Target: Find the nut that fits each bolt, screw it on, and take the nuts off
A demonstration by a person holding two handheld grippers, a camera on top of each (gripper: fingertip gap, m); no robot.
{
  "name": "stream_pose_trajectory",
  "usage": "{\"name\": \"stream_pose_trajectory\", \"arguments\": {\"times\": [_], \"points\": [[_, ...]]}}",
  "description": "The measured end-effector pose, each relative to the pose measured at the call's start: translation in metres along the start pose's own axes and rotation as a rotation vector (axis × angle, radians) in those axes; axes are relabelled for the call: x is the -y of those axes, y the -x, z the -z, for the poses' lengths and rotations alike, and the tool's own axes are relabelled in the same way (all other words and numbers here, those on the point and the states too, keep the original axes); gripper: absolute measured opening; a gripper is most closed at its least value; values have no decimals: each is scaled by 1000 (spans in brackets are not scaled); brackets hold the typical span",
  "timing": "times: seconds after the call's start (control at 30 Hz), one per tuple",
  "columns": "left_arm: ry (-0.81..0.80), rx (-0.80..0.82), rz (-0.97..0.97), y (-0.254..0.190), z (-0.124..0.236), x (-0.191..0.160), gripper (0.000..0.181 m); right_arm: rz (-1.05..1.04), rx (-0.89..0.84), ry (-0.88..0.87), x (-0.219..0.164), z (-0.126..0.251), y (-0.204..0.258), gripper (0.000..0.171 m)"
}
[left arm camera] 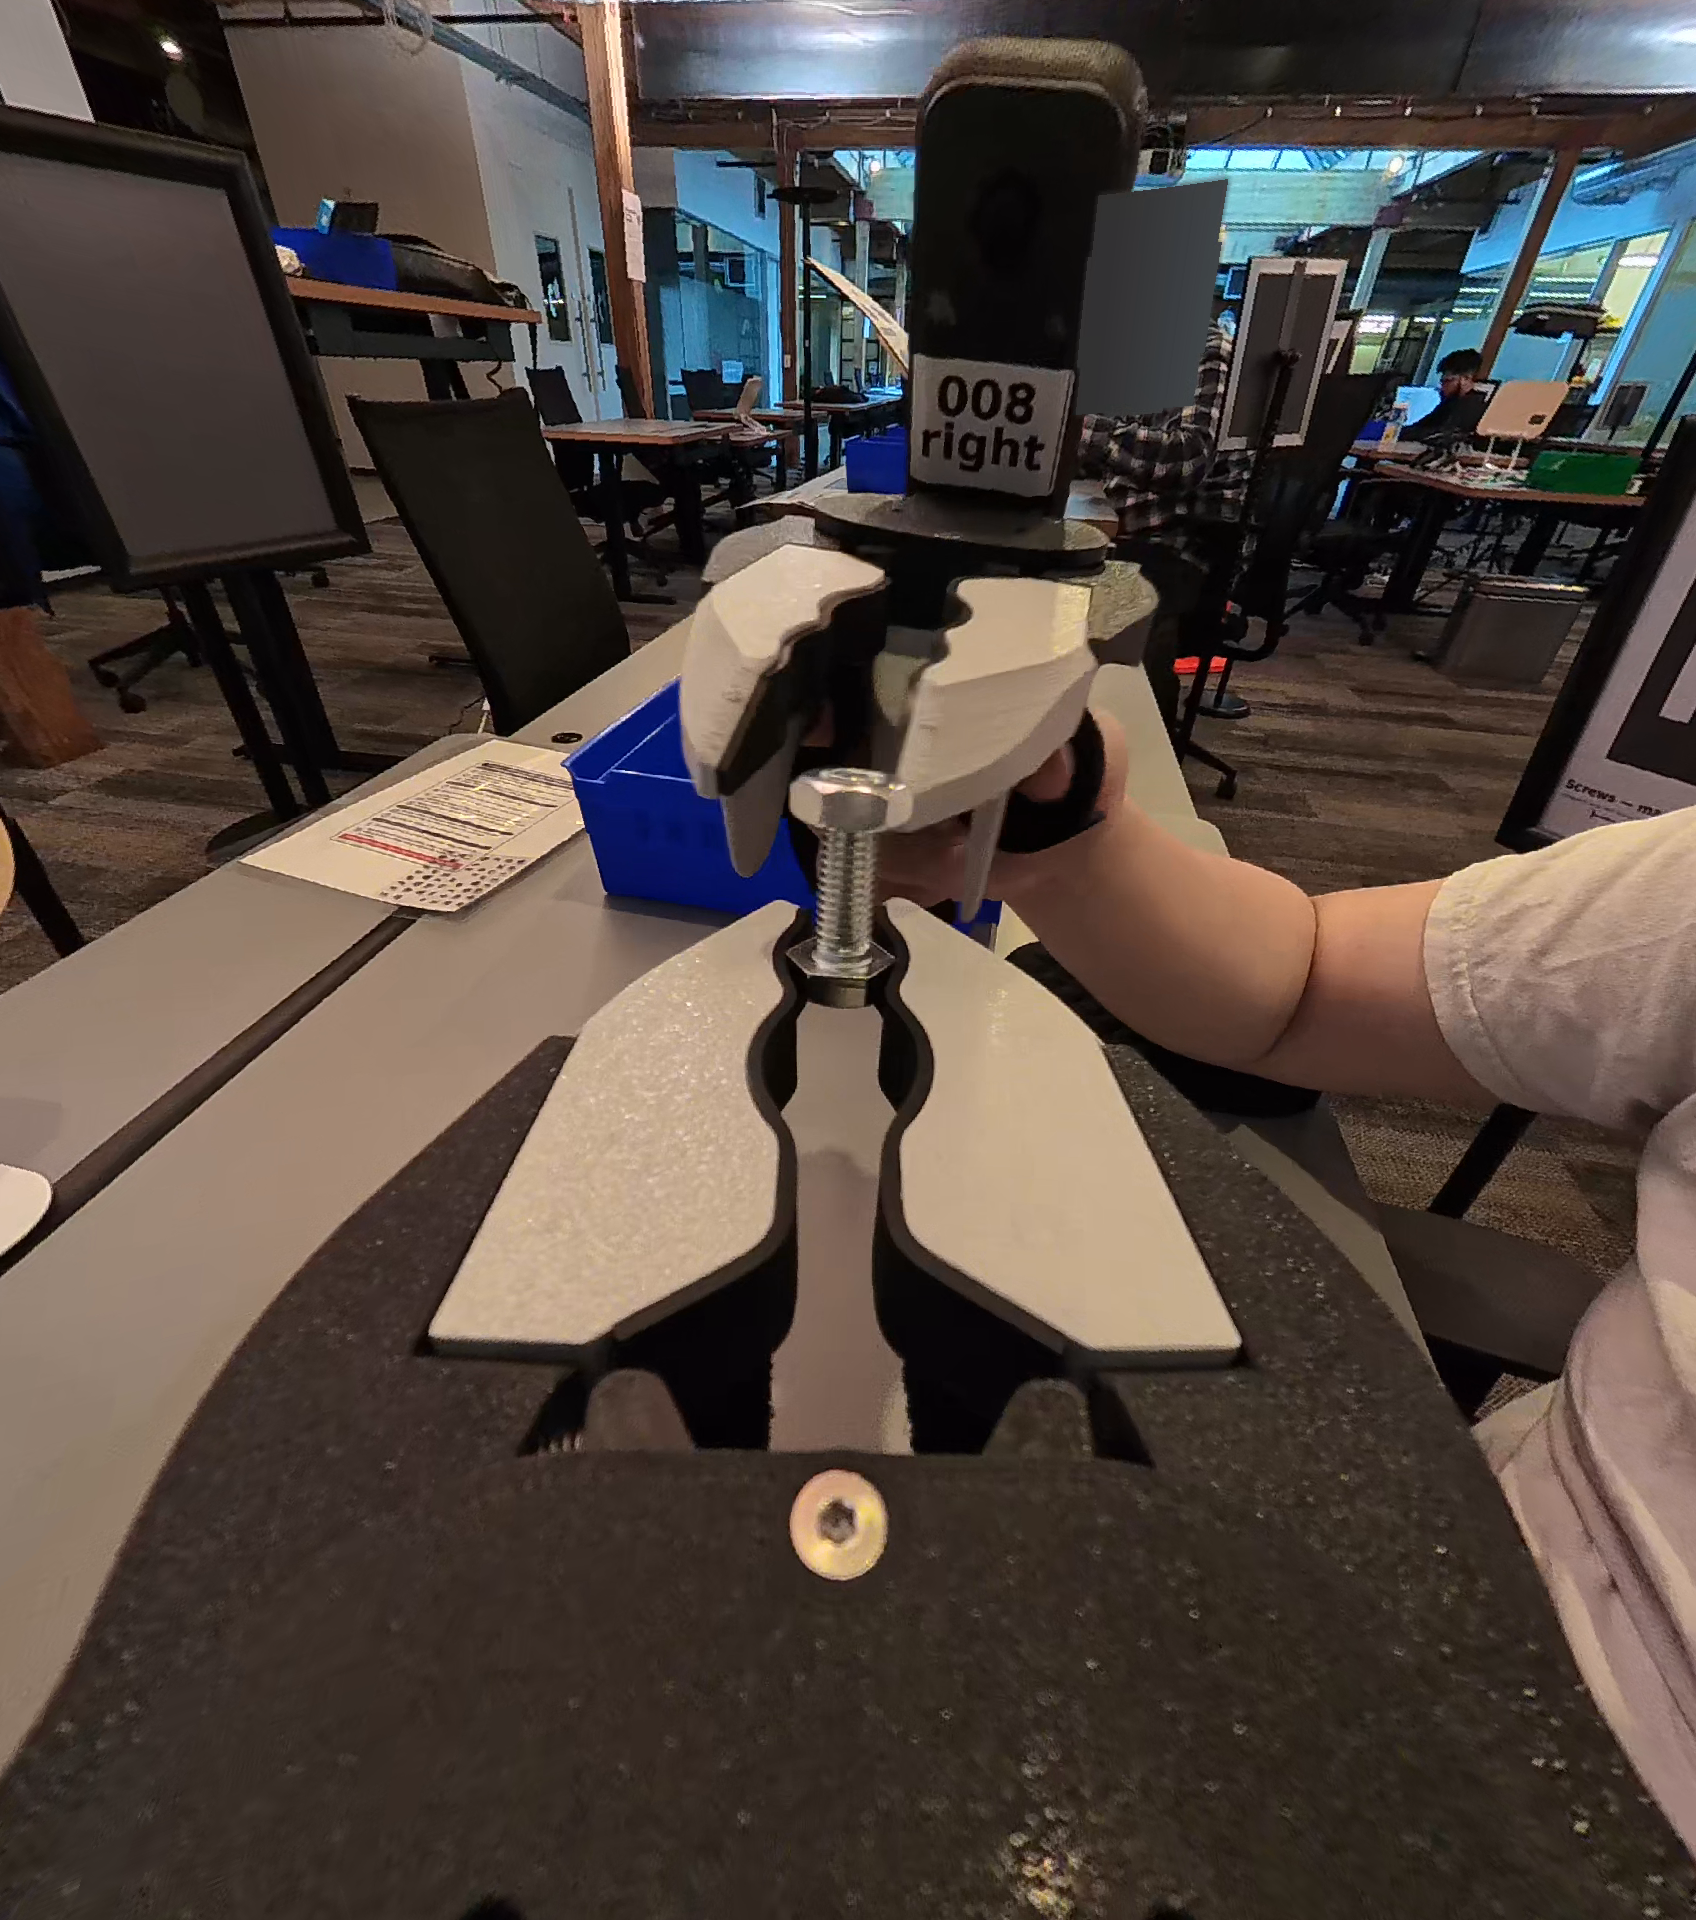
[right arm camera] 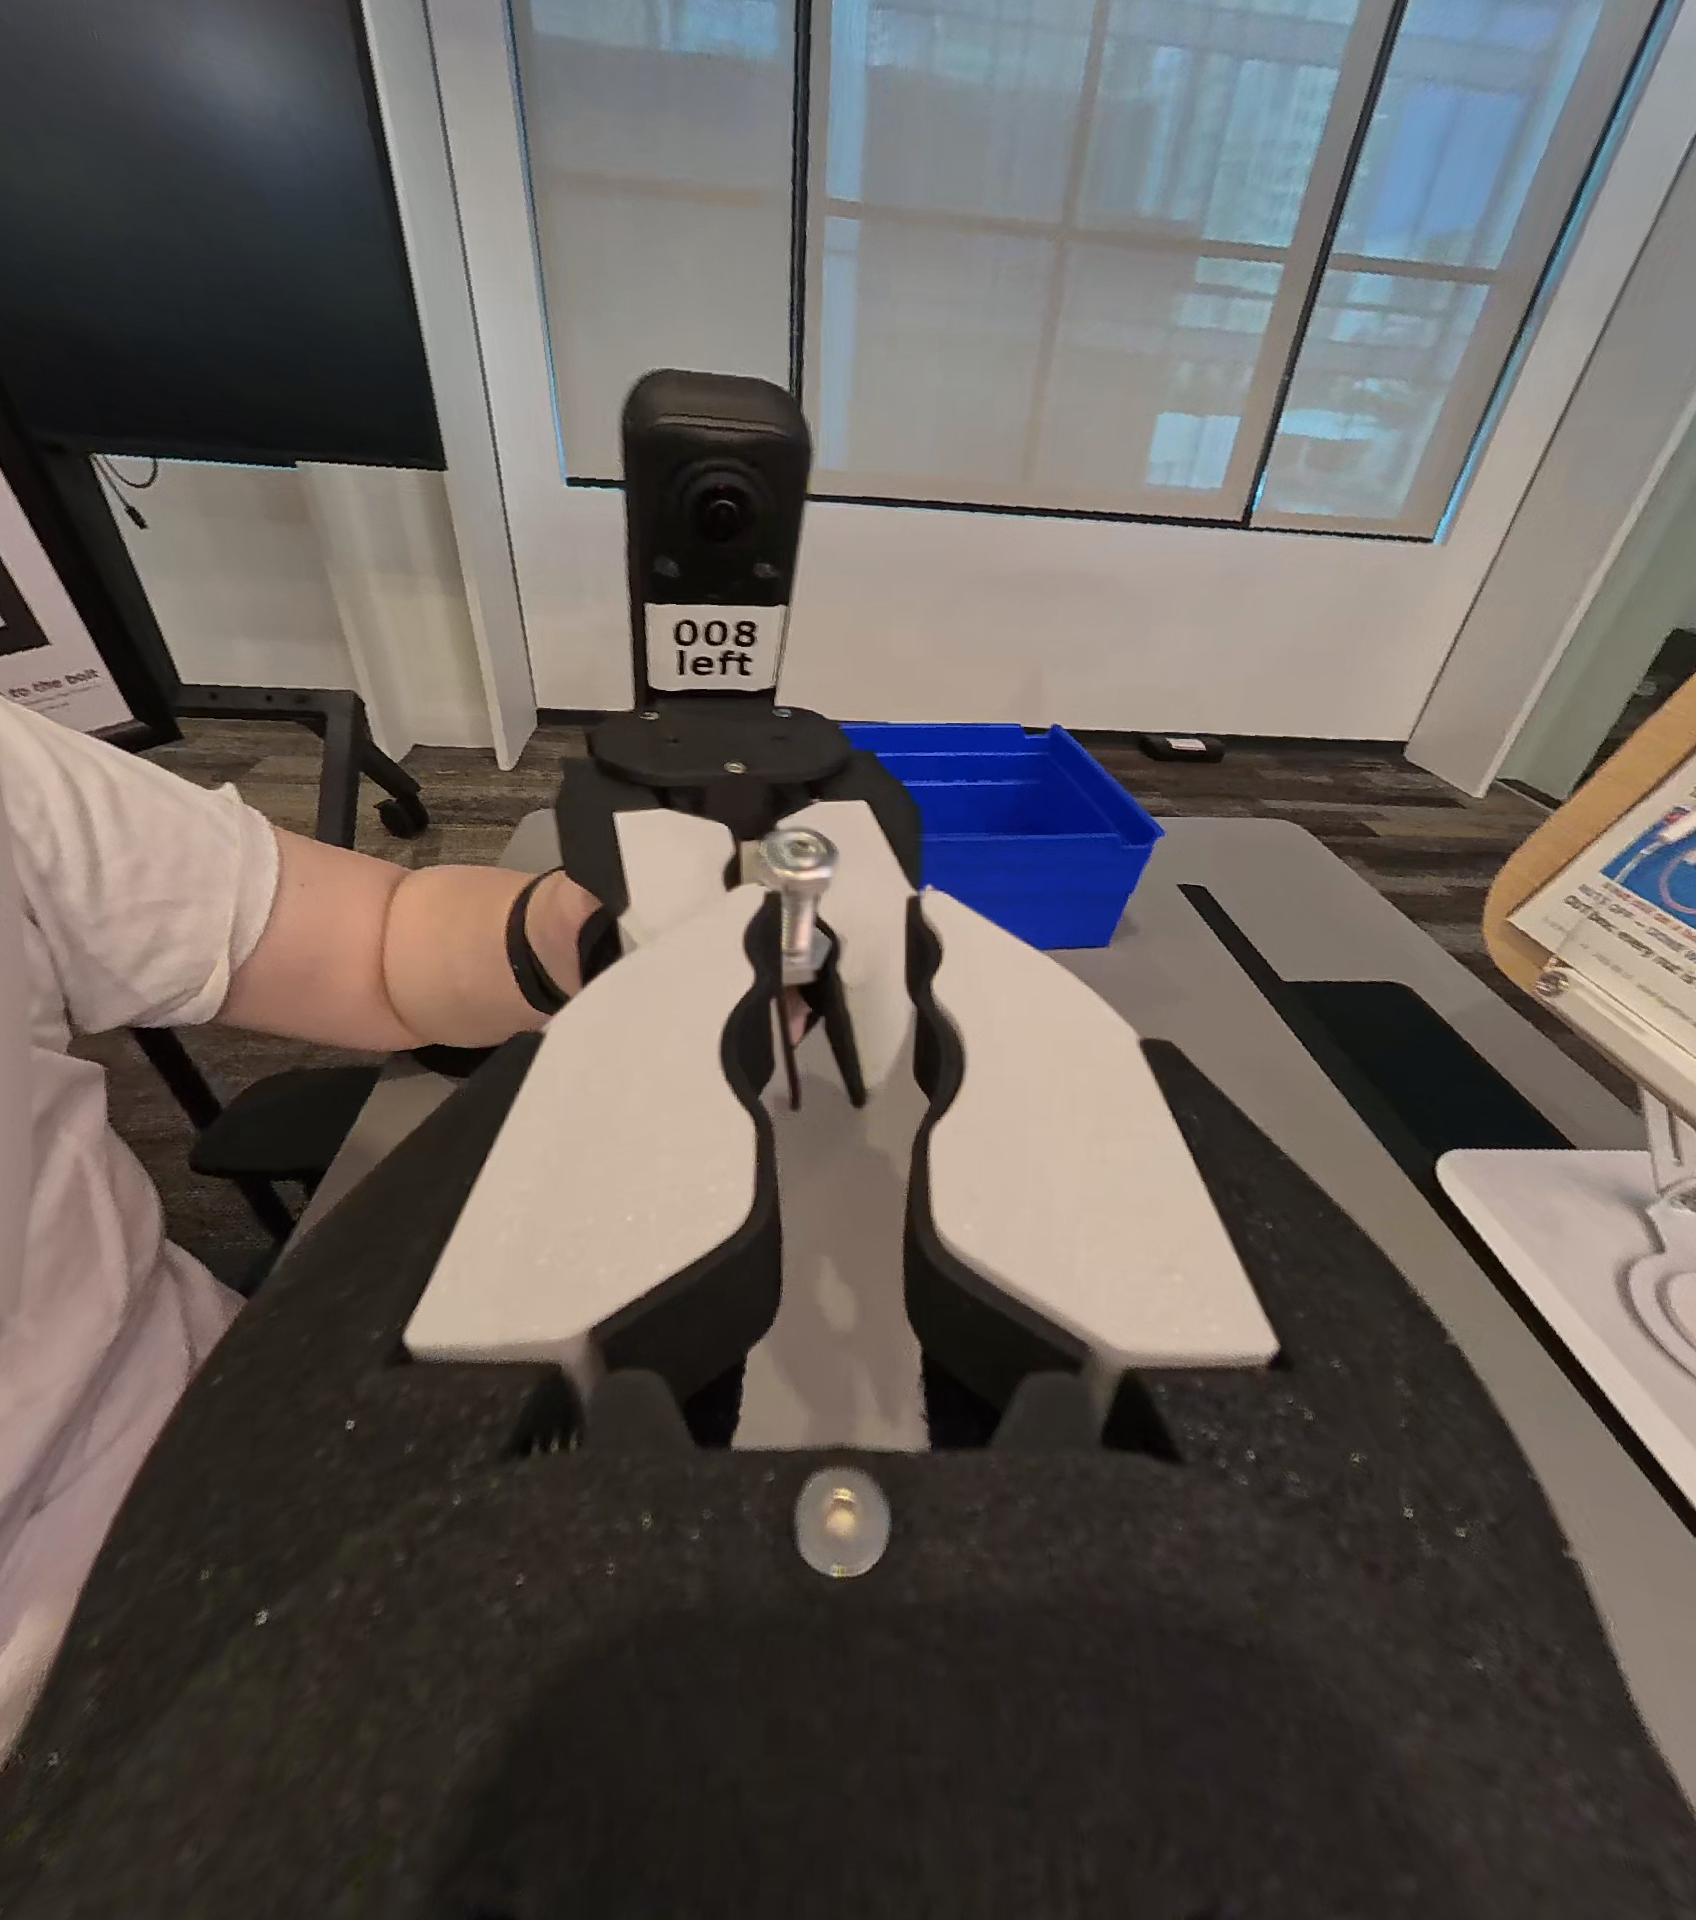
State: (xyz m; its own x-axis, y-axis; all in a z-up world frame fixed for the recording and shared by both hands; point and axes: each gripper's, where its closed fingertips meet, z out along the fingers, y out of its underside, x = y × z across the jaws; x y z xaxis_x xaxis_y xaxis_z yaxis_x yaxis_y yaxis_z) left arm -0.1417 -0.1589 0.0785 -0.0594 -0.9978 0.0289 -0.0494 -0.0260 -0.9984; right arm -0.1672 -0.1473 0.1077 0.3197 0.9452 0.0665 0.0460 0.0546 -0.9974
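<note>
A silver hex bolt [left arm camera: 846,852] stands upright above the grey table, its thread in a hex nut [left arm camera: 839,964]. My left gripper [left arm camera: 839,940] is shut on that nut at its fingertips. In the right wrist view the left gripper [right arm camera: 802,966] faces me and holds the nut [right arm camera: 804,951] under the bolt [right arm camera: 797,883]. My right gripper [right arm camera: 828,925] has its fingertips on either side of the bolt with a gap on both sides, so it is open. In the left wrist view the right gripper [left arm camera: 865,873] hangs over the bolt head, slightly blurred.
A blue bin [left arm camera: 646,821] stands on the table [left arm camera: 200,1039] just behind the grippers and also shows in the right wrist view [right arm camera: 1010,831]. A printed sheet [left arm camera: 449,821] lies beside it. An instruction board on a white stand [right arm camera: 1654,914] is at right. The person's arm [left arm camera: 1239,966] reaches in. The grippers are tip to tip, or close to it.
</note>
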Motion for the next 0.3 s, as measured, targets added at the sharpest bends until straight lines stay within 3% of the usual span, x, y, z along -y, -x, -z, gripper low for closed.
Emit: {"name": "stream_pose_trajectory", "arguments": {"times": [0.3], "points": [[-9, -5, 3, -2, 0, 2, 10, 21, -1, -8, 1, -1, 1, 22]]}}
